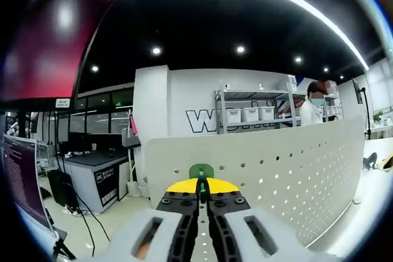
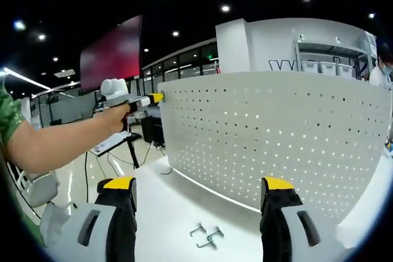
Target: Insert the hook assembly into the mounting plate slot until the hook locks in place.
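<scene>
- At the top edge of the white pegboard (image 1: 288,170), the left hand-held gripper (image 1: 201,189) has its yellow-tipped jaws closed on a small green hook (image 1: 201,172), which pokes up just past the jaw tips against the board's rim.
- In the right gripper view the same left hand-held gripper (image 2: 144,100) sits at the board's upper left corner, held by a person's hand (image 2: 118,116).
- The right hand-held gripper (image 2: 201,191) hangs open and empty, its jaws wide apart above the white counter (image 2: 178,207).
- On the counter near the foot of the pegboard (image 2: 276,133) lie a few spare metal hooks (image 2: 207,236), small bent wire pieces, loose and close together.
- The green hook looks light and rigid, likely plastic; it is small, so it could twist or slip in the jaws if pushed off-axis.
- Holding it low on its body, as now, leaves the top free to enter a hole.
- The pegboard looks stiff, though it may flex or slide under pressure, so the free gripper could steady it.
</scene>
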